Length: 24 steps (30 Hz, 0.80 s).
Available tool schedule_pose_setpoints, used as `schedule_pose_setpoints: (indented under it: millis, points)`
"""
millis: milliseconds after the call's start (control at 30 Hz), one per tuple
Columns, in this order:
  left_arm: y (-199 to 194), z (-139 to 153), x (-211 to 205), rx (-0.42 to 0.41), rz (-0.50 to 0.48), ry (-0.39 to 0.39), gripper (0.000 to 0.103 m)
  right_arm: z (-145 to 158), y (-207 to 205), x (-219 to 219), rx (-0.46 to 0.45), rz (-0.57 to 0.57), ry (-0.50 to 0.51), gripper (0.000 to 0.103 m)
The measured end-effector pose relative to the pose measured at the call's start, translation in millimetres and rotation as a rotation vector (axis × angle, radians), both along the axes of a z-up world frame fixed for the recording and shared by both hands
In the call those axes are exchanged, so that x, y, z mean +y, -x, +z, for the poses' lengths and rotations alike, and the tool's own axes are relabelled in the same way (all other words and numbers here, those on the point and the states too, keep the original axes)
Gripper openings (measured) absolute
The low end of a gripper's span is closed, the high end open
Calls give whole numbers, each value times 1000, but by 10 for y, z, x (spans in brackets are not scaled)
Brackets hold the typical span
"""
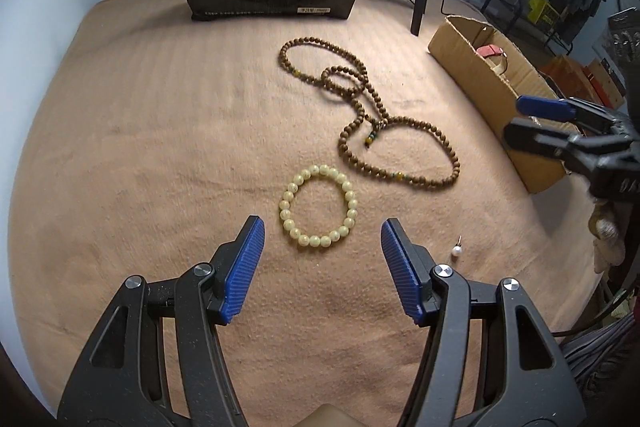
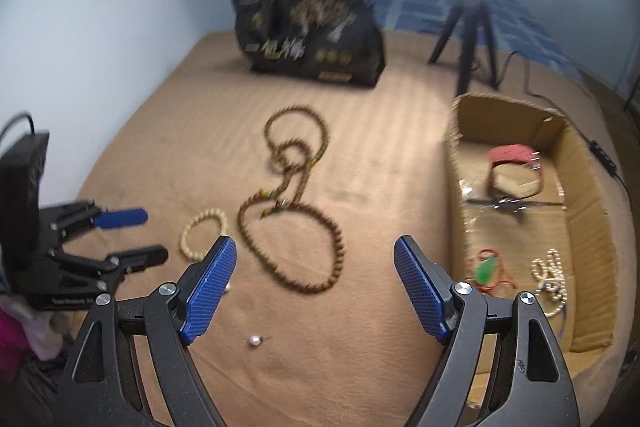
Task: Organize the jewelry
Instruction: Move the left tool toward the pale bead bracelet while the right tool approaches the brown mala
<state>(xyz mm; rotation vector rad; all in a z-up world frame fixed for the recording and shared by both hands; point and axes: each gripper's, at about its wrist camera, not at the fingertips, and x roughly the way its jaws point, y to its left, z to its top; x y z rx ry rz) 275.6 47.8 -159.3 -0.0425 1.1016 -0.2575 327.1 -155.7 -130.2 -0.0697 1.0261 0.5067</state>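
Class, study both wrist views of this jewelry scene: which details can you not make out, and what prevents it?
- Cardboard box: left wrist view, its near wall hides most contents.
- Box contents: right wrist view, motion blur smears them.
- Pearl stud: right wrist view, small and blurred.
- Black bag: right wrist view, print unreadable from blur.

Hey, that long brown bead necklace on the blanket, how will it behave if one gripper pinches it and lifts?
The long brown bead necklace lies in loose crossing loops, so it is probably floppy and would dangle and swing. Its loops overlap, so they may snag while rising. The round beads might slip between the pads.
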Motion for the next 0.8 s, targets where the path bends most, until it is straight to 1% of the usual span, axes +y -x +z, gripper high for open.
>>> schedule_pose_setpoints:
  millis: [100,233,367,667,733,800]
  points:
    - [9,-18,4,4,-4,-4,62,-135,40,114,23,72,54,81]
    - [-2,-59,32,17,-2,1,62,-315,82,199,78,130,75,81]
    - [0,-113,41,32,-6,6,62,-447,105,303,100,172,116,81]
    - [-44,-183,71,48,-3,0,62,-652,4,474,119,193,194,81]
    - [-60,-187,87,49,1,3,62,-708,-47,499,111,180,234,81]
    - [-79,-194,101,54,4,7,62,-751,-105,490,109,159,251,81]
